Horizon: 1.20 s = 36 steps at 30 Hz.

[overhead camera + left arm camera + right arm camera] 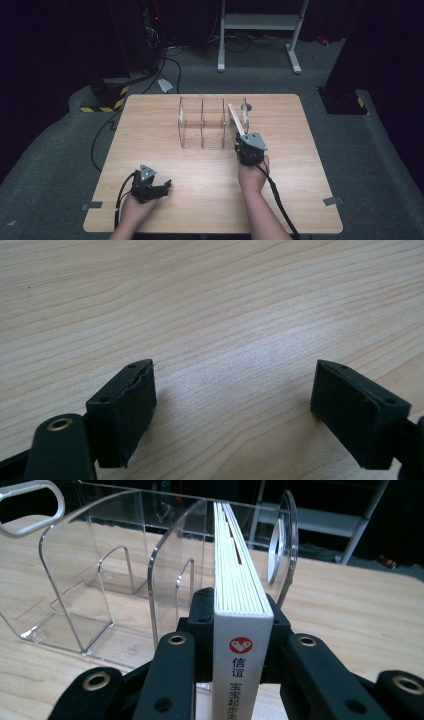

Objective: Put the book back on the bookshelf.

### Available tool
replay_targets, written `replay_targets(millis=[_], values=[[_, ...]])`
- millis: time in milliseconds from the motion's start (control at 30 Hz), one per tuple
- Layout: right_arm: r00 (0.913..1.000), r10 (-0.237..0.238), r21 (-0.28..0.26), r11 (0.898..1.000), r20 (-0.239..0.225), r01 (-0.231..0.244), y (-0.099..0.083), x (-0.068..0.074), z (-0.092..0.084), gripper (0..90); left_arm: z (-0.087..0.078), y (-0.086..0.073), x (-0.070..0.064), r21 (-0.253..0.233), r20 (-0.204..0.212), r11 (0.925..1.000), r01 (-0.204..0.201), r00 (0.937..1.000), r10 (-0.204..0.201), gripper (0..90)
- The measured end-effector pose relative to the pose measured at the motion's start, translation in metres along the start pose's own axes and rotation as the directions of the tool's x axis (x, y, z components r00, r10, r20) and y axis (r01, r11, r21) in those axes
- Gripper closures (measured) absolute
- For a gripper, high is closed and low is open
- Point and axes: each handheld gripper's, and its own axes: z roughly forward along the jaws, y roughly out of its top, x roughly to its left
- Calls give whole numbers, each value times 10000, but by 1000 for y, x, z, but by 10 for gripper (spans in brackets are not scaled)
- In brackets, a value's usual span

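The right gripper [243, 630] was clamped on the spine of the stiff, probably light book [239, 587] (smooth cover, maybe slippery) entering the clear rack [75, 580], while the left gripper [232, 407], well apart from the rack, was wide open and empty.

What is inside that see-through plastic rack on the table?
A white book, held upright by its spine in the right gripper, enters the clear plastic rack's rightmost slot. The other slots look empty. The book's far end is hidden.

The high view looks down on the whole table [210, 200]; each gripper view sits close above that wood, the right one facing the clear rack [100, 595].
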Motion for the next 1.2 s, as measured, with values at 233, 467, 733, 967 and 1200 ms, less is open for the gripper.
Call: replay_targets(millis=[233, 467, 733, 967, 1200], values=[[9999, 92, 390, 9992, -115, -88, -6, -2, -4, 733, 0, 0, 0, 4, -9, 10000, -18, 10000, 18, 185], [9991, 381, 584, 9976, -170, -370, -10, -6, -5, 723, 0, 0, 0, -10, -6, 10000, 22, 10000, -22, 186], [9980, 545, 736, 9959, -305, -522, -8, -12, -6, 680, 0, 0, 0, -16, 2, 10000, 13, 10000, -13, 186], [9980, 539, 858, 9950, -331, -509, -7, -13, -7, 654, -1, -1, 0, -4, 19, 10000, -12, 10000, 12, 186], [9974, 459, 1079, 9934, -553, -398, -3, -15, -12, 623, -1, -1, 0, -5, 22, 10000, -16, 10000, 16, 185]])
